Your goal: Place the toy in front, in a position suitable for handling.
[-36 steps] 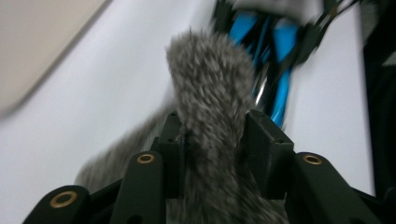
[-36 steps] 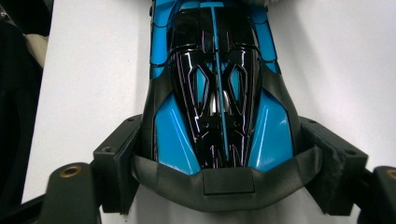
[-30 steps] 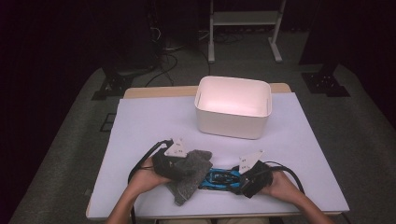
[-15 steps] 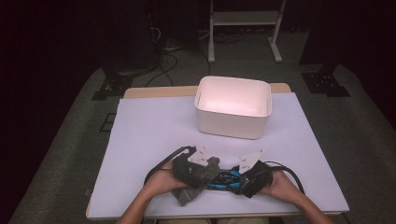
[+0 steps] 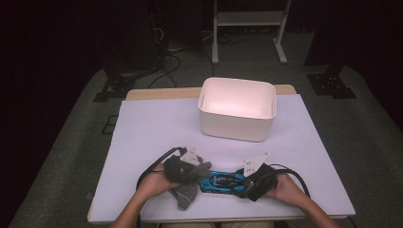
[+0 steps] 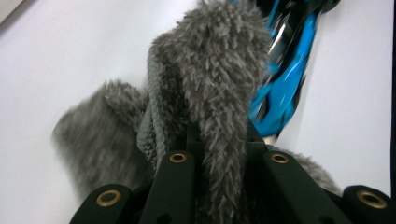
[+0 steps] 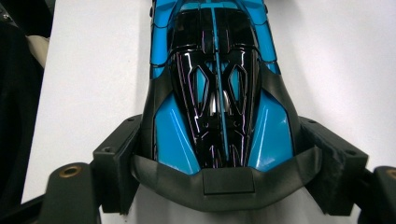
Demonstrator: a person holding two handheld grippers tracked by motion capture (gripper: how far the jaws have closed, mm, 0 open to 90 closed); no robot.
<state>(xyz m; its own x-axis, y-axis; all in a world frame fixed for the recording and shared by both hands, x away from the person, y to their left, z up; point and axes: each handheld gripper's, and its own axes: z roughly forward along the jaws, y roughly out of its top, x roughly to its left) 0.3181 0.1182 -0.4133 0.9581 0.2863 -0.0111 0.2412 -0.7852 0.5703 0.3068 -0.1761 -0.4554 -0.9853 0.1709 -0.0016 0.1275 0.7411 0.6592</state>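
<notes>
Left gripper (image 5: 190,167), black, two-jaw, hand-held: jaws just drawn together, pinched on a fold of fluffy grey microfibre cloth (image 6: 205,88); cloth bunched upright between the fingers (image 6: 175,186), rest of it spread on the white table covering (image 5: 157,128) below and beside them. Right gripper (image 5: 248,183), black, two-jaw, hand-held: fingers (image 7: 116,158) clamped on either flank of a glossy blue-and-black toy sports car (image 7: 219,93) at its near end, car body running straight out beyond the fingertips, flat on the covering. Car nose just beside the left fingers, touching or nearly touching the cloth; which, cannot tell. White rectangular plastic tub (image 5: 236,109): upright, open-topped, well beyond both sets of fingers, apart from car and cloth.
</notes>
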